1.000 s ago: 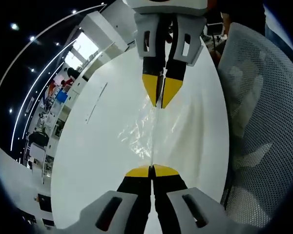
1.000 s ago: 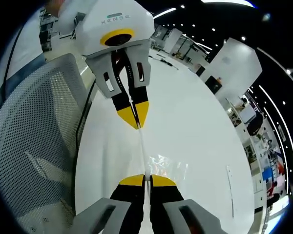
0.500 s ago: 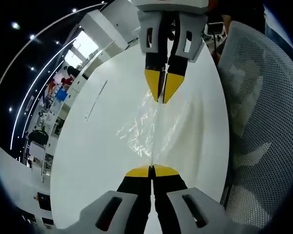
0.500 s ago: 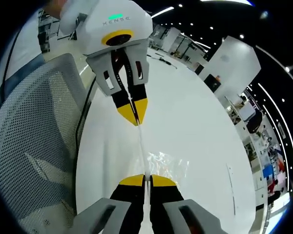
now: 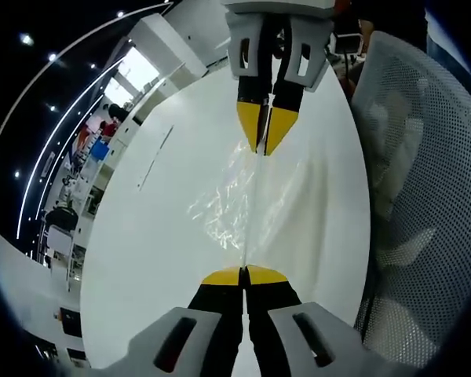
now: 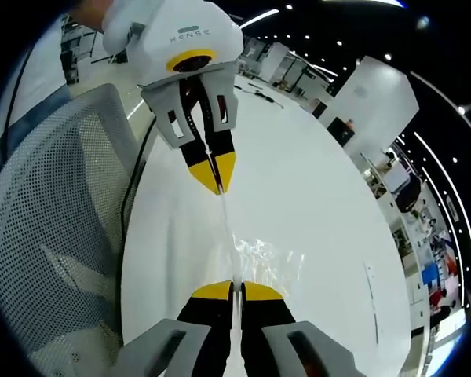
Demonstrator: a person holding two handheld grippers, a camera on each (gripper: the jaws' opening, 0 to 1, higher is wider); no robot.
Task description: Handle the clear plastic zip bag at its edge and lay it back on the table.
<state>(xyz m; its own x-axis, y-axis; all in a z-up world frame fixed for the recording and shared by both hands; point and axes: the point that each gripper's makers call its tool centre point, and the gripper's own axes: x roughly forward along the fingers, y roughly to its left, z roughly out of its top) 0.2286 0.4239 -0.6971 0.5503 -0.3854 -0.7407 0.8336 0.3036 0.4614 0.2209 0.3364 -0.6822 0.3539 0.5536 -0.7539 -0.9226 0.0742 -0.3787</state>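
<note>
- In the left gripper view, the left gripper point(image 5: 243, 271) rises from 6 o'clock with its yellow tips pressed together on the near end of the clear plastic zip bag point(image 5: 239, 200).
- From that pinch the bag's edge runs as a thin taut line toward 12 o'clock, where the right gripper point(image 5: 265, 148) comes down from the top of the view and pinches the far end with its jaws closed.
- The crinkled, glinting body of the bag spreads to the 9 o'clock side of that line, over the white table point(image 5: 157, 236); I cannot tell whether it rests on the surface or hangs just above it.
- In the right gripper view, the right gripper point(image 6: 233, 284) stands at 6 o'clock, tips clamped on the bag's edge, and the left gripper point(image 6: 218, 185) reaches in from 12 o'clock, likewise closed on it.
- Here the bag point(image 6: 263, 255) bulges toward 3 o'clock of the stretched edge, close to the near gripper.
- A grey mesh chair point(image 6: 55, 228) stands at 9 o'clock, beside the table point(image 6: 314, 204).
</note>
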